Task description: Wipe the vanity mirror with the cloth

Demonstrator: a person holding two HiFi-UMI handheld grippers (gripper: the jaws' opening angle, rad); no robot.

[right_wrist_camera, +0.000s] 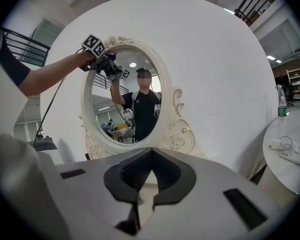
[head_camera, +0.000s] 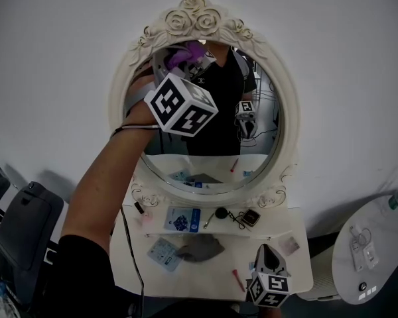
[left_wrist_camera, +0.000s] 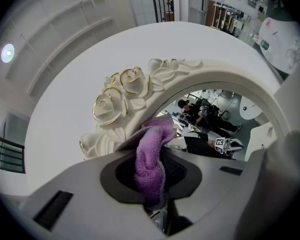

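The oval vanity mirror has a cream frame topped with carved roses. My left gripper is raised to the top of the glass, just under the roses, shut on a purple cloth. The cloth bulges out between the jaws and touches the glass near the frame's inner edge. My right gripper hangs low over the front right of the vanity table, shut with nothing in it. In the right gripper view the mirror stands ahead and the left gripper shows at its top.
The white vanity table carries a grey cloth, two blue-printed packets, keys and a small red item. A round white table stands at the right, a dark chair at the left.
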